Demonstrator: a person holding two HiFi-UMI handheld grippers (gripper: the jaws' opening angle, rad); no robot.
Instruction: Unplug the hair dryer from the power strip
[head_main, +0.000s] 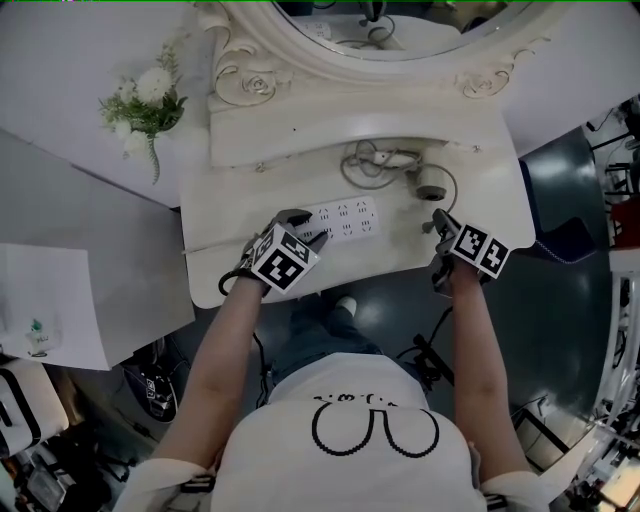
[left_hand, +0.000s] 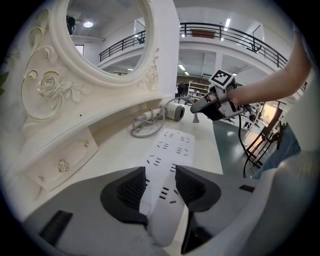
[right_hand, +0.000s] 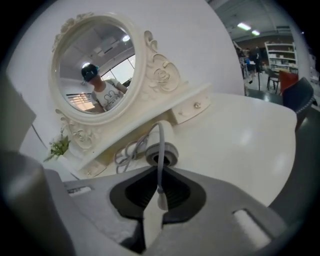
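Note:
A white power strip (head_main: 348, 218) lies on the white vanity table (head_main: 470, 230), and none of its sockets shows a plug. My left gripper (head_main: 300, 228) is shut on the strip's near end, a dark pad on each long side (left_hand: 170, 145). The hair dryer (head_main: 430, 190) lies behind the strip to its right, with its grey cord (head_main: 370, 160) coiled beside it. My right gripper (head_main: 437, 222) is shut on the dryer's white plug (right_hand: 161, 199), held above the table to the right of the strip. From the plug the cord runs up to the dryer (right_hand: 172, 150). The left gripper view shows that gripper (left_hand: 199, 107) past the strip's far end.
An ornate oval mirror (head_main: 400, 40) on a raised drawer shelf (head_main: 300, 140) backs the table. White flowers (head_main: 145, 105) stand at the far left. The curved front edge of the table (head_main: 400, 265) is near both hands. Dark floor and a chair (right_hand: 300, 95) lie to the right.

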